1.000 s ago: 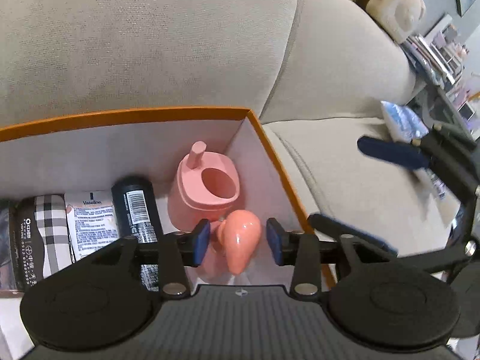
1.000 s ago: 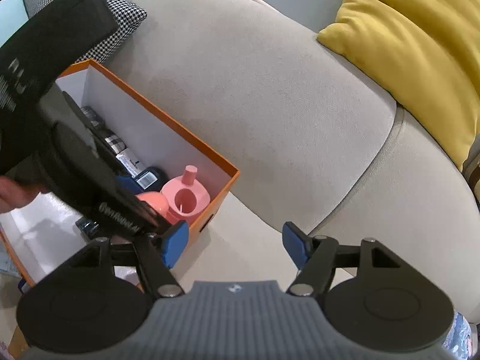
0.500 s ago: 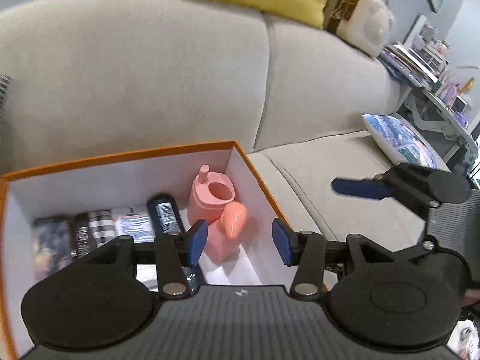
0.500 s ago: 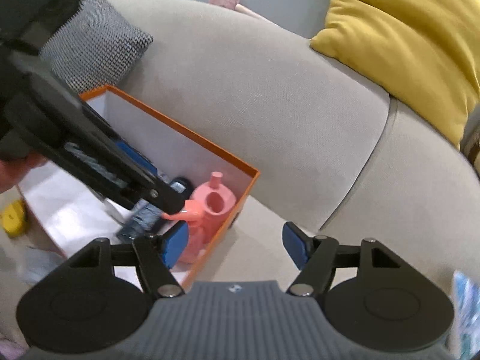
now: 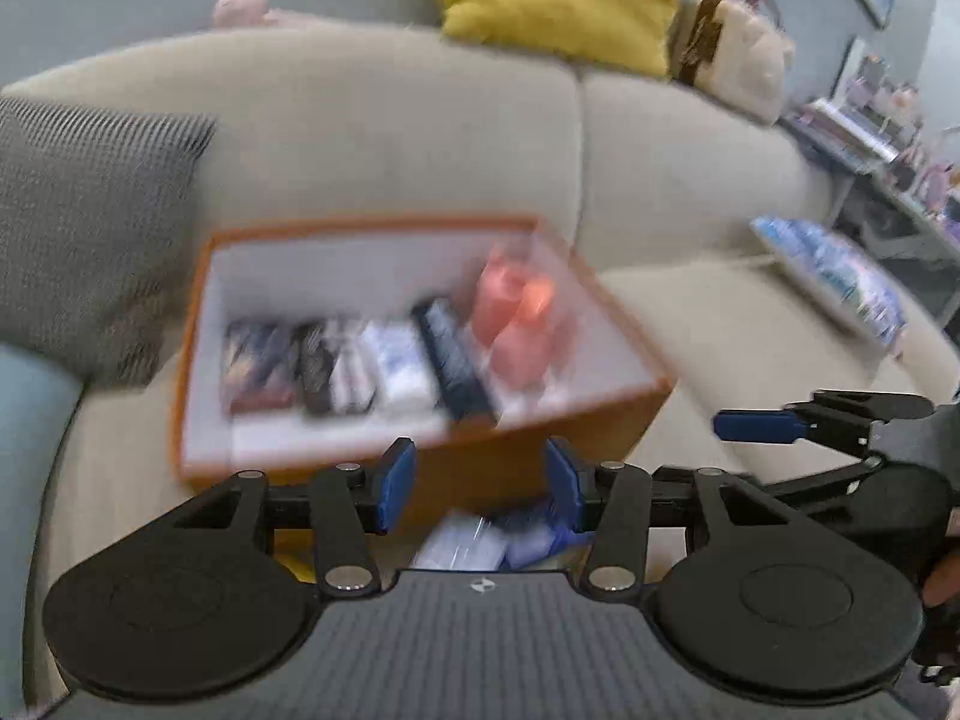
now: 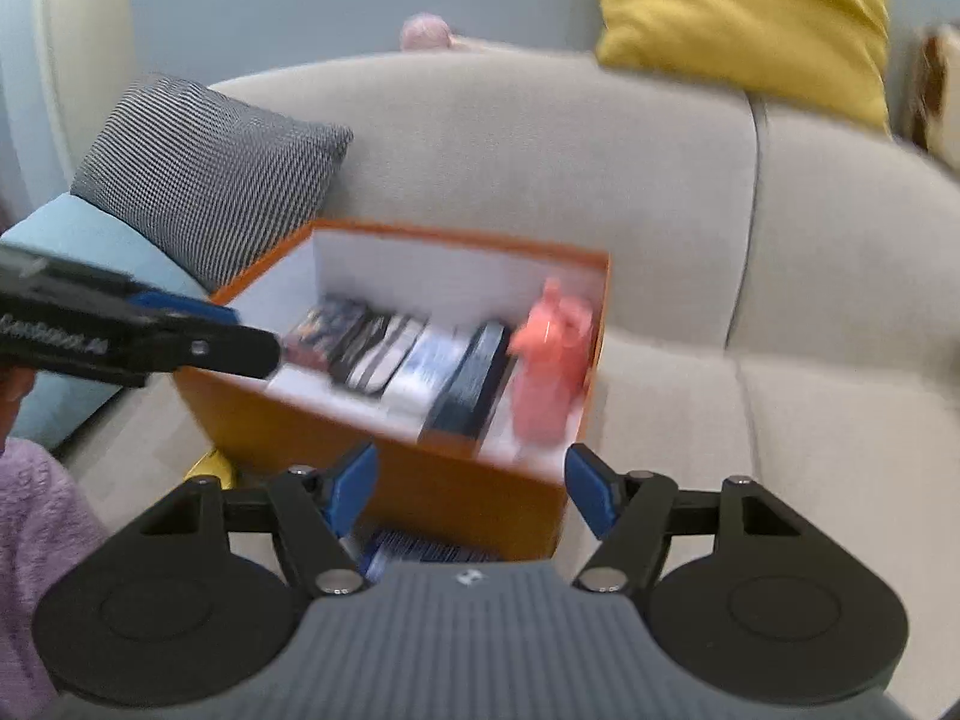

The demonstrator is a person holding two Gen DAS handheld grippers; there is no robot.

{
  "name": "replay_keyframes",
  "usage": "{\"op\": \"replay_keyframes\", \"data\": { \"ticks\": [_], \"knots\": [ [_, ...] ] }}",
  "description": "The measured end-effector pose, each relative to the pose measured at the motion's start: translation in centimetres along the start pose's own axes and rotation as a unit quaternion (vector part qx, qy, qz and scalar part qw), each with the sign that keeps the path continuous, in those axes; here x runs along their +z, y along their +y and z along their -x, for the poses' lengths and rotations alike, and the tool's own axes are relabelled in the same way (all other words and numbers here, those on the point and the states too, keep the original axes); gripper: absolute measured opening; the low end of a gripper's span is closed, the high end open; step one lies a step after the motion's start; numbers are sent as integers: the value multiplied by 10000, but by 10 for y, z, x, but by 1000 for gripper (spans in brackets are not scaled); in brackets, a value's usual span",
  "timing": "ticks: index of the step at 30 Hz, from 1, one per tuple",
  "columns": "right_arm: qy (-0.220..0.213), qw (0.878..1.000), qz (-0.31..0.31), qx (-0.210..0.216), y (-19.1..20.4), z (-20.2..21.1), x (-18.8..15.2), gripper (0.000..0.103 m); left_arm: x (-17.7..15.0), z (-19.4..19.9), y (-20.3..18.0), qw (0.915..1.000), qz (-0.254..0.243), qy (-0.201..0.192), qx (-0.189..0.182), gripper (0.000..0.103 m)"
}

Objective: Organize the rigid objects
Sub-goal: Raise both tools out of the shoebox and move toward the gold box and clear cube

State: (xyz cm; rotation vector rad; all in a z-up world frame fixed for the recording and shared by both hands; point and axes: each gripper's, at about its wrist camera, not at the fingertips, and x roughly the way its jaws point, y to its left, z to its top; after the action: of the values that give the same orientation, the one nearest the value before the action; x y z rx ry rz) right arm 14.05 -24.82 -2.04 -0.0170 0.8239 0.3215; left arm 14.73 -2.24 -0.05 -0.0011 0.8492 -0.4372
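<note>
An orange box with a white inside sits on the beige sofa seat; it also shows in the right wrist view. In it lie a row of flat packs and a dark tube, with a pink bottle at the right end, also in the right wrist view. My left gripper is open and empty, in front of the box's near wall. My right gripper is open and empty, also in front of the box. Both views are blurred.
A grey checked cushion and a light blue one lie left of the box. A yellow cushion rests on the sofa back. A blue-and-white packet and something yellow lie in front of the box. A printed packet lies on the right seat.
Both grippers have pulled back and up out of the box. The pink bottle, between the left fingers a second ago, now stays in the box's right end. Both stay open.
</note>
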Motion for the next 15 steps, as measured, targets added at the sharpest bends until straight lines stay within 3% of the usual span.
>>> {"op": "replay_keyframes", "data": {
  "ticks": [5, 7, 11, 15],
  "knots": [
    [621, 9960, -633, -54, 7, -20, -46, 72, -40, -15, 4, 9992, 49, 318, 225, 56],
    [764, 9945, -706, -124, 10, -30, -58, 81, -49, -23, 4, 9991, 24, 338, 264, 56],
    [969, 9927, -690, -225, 12, -46, -66, 81, -58, -32, 2, 9984, -118, 349, 418, 58],
    [1094, 9894, -915, -272, 5, -62, -68, 81, -60, -44, -4, 9979, -494, 230, 362, 73]
  ]
}}
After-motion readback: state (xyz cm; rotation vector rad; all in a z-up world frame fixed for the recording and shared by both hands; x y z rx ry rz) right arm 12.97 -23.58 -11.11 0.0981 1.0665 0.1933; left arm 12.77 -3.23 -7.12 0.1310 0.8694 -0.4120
